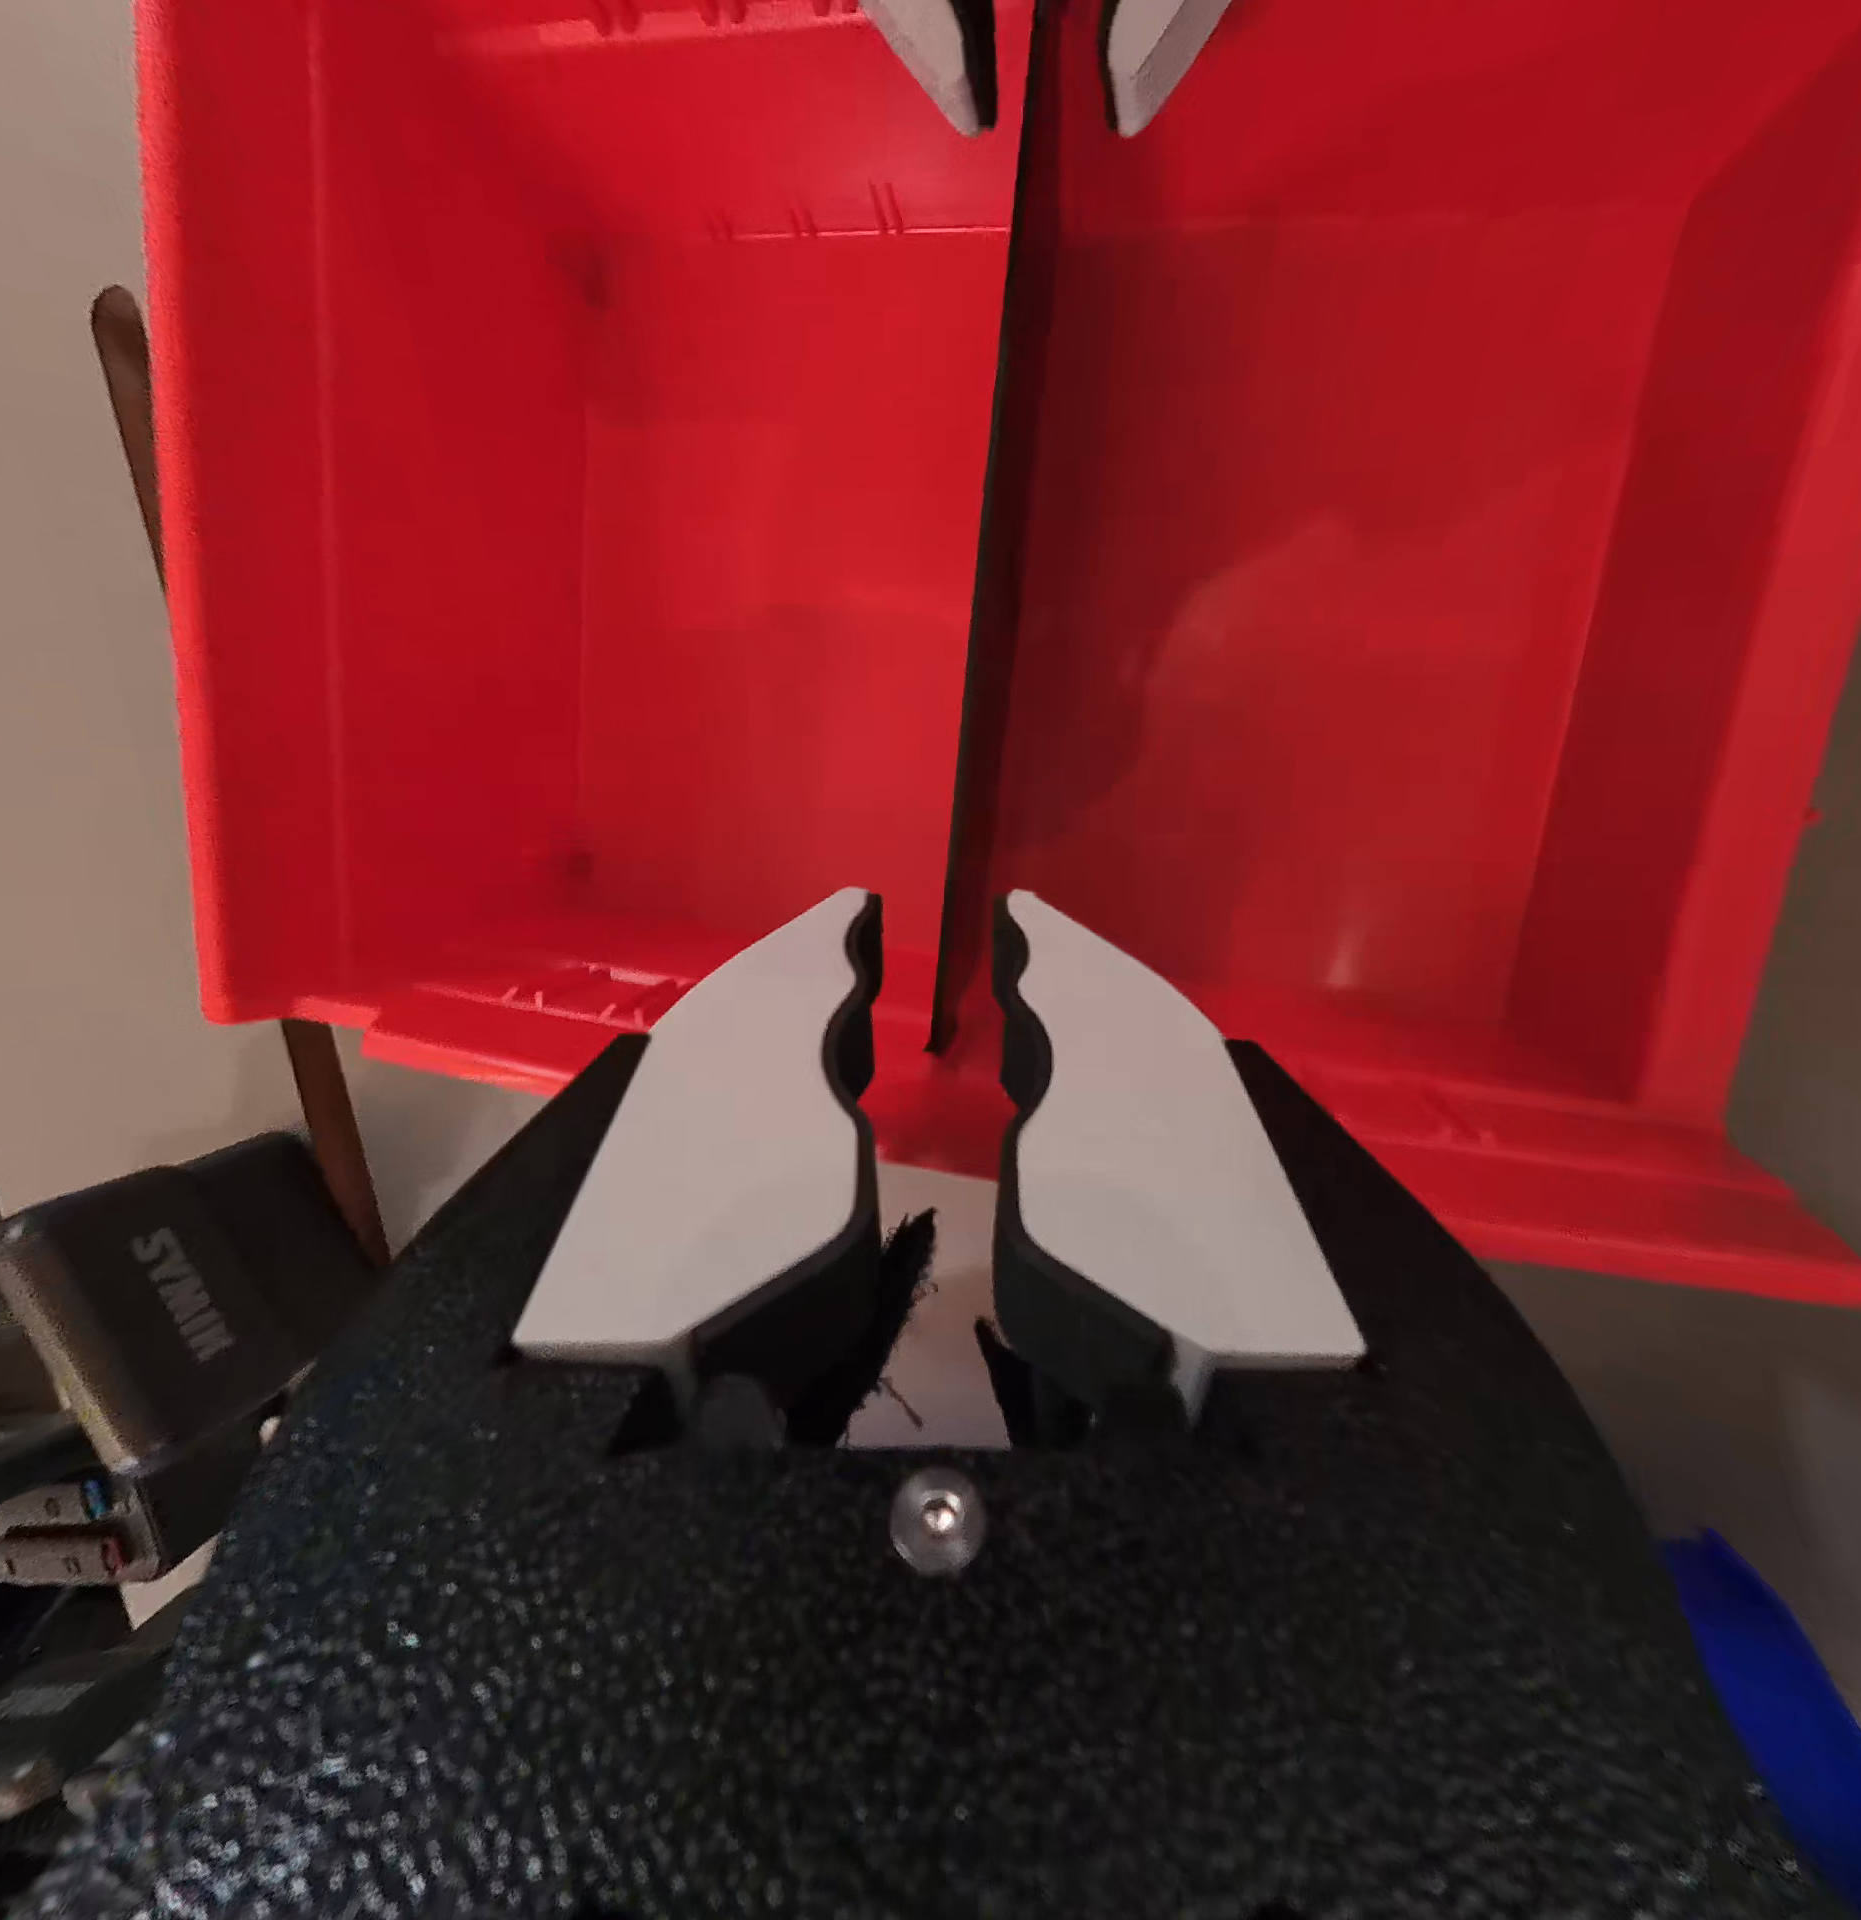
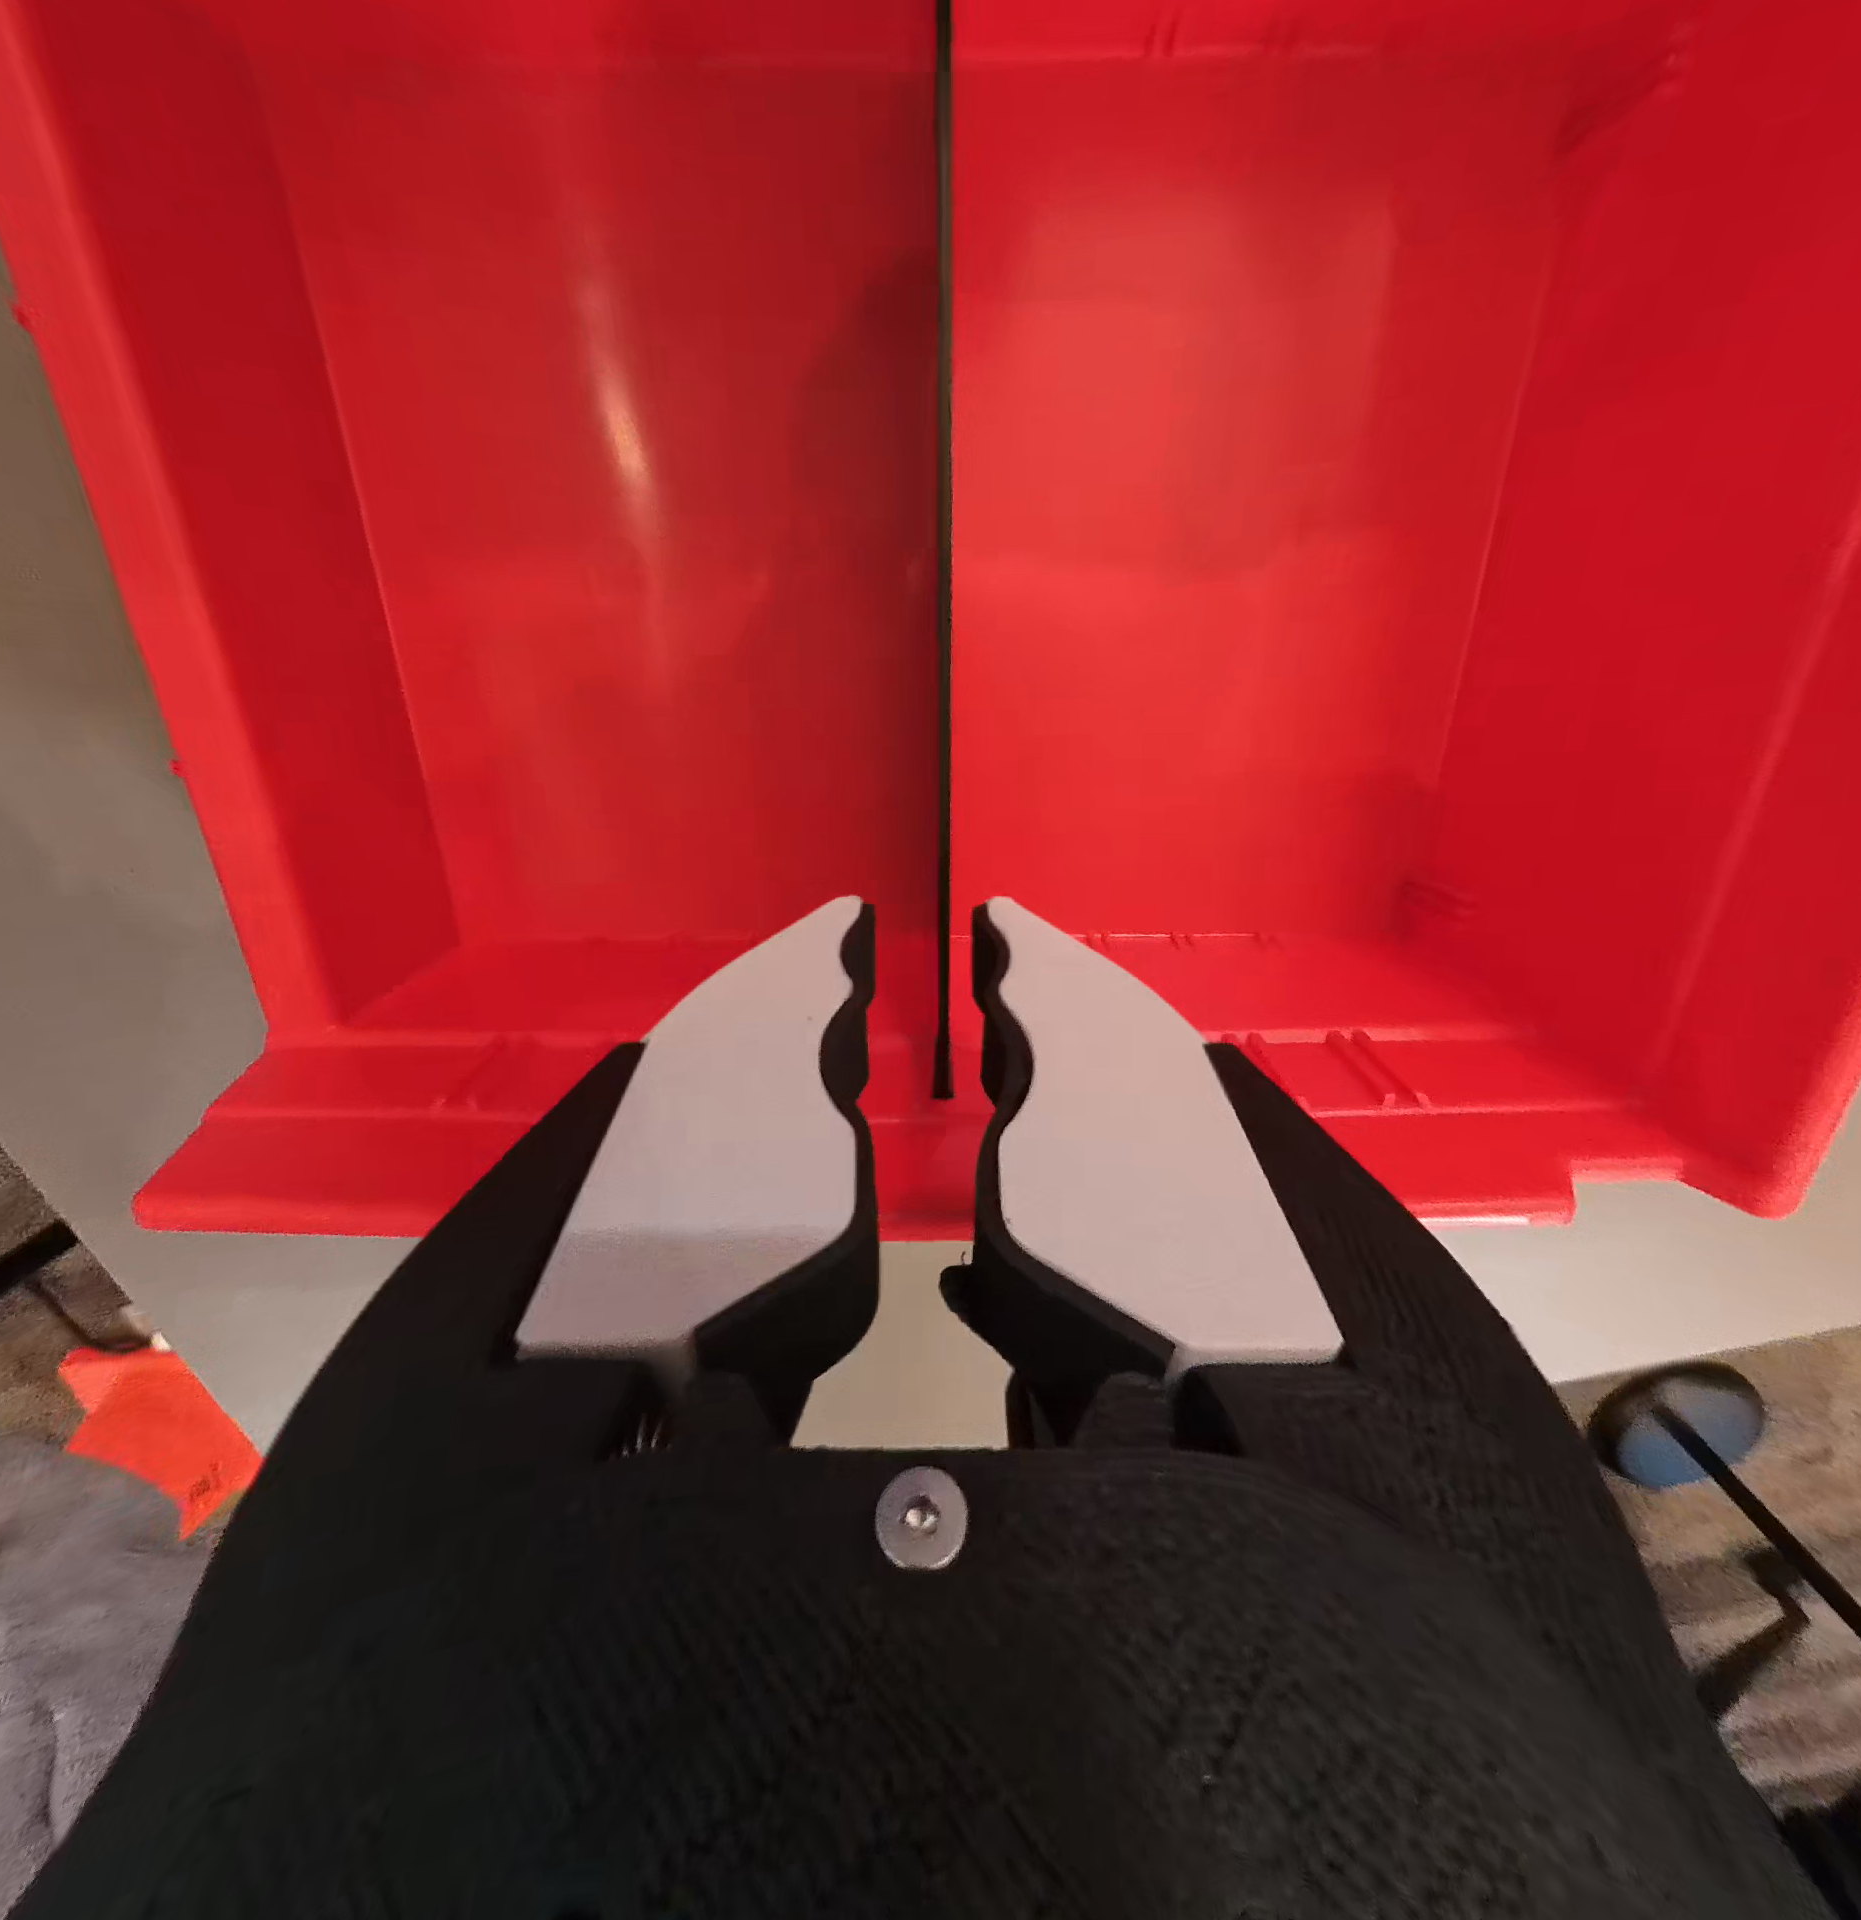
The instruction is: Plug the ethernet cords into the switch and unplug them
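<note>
The left gripper (image 1: 936, 914) has its two grey fingers (image 1: 760, 1101) set narrowly apart with nothing clamped: the near end of a thin black divider (image 1: 983, 623) stands in the gap, closer to the right-hand pad, and red shows on both sides of it, so neither pad presses on it. That divider runs straight ahead from the fingertips and splits a red bin (image 1: 469, 571) into a left and a right compartment, both bare inside; the bin's near lip lies just under the fingertips. At the far end of the divider, the right gripper's two grey tips point back toward the camera, one on each side of it. The right gripper (image 2: 923, 914) is also narrow and holds nothing, straddling the other end of the same black divider (image 2: 945, 468) with a sliver of red visible between each pad and the plate. Beyond its fingers the red bin (image 2: 1269, 520) opens out in two compartments. Below and left of the left gripper sits a dark grey device (image 1: 178, 1309). No ethernet cord or switch can be made out in either view.
</note>
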`<state>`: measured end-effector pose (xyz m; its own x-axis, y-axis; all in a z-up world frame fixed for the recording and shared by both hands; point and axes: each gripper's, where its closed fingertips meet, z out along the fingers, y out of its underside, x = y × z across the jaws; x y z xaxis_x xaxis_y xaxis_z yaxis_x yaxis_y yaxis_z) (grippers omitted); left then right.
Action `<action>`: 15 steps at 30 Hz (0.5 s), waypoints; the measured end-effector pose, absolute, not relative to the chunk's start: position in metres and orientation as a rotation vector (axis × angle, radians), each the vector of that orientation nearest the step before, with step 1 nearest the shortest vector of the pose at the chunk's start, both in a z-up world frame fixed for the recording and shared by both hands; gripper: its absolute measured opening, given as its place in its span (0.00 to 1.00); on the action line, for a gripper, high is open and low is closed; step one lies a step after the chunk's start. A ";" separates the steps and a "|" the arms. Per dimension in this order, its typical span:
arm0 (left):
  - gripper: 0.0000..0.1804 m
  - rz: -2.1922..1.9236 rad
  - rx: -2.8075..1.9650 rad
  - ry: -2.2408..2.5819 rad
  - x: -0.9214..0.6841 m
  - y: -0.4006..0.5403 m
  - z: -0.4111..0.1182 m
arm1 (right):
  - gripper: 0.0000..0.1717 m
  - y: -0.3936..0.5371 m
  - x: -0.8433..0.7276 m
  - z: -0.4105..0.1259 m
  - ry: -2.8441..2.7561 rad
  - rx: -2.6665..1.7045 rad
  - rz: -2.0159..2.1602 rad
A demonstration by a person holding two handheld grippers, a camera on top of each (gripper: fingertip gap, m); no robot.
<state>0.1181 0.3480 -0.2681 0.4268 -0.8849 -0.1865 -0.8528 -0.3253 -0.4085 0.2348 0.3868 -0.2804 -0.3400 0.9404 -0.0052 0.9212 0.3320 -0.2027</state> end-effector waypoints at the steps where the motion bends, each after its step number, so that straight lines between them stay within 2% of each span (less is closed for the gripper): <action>1: 0.08 -0.107 -2.239 1.471 0.121 0.349 -0.270 | 0.07 0.387 0.235 -0.282 -2.473 -1.737 0.252; 3: 0.03 -0.103 -2.240 1.475 0.124 0.351 -0.273 | 0.00 0.388 0.234 -0.281 -2.462 -1.740 0.259; 4: 0.00 -0.094 -2.244 1.479 0.124 0.353 -0.274 | 0.00 0.389 0.234 -0.281 -2.462 -1.741 0.263; 15: 0.00 -0.064 -2.314 1.474 0.121 0.360 -0.279 | 0.00 0.390 0.234 -0.283 -2.493 -1.780 0.277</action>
<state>0.1210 0.3598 -0.2795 0.4447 -0.8795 -0.1697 -0.8613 -0.3679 -0.3504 0.2340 0.3901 -0.2828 -0.3287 0.9431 -0.0504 0.9311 0.3147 -0.1844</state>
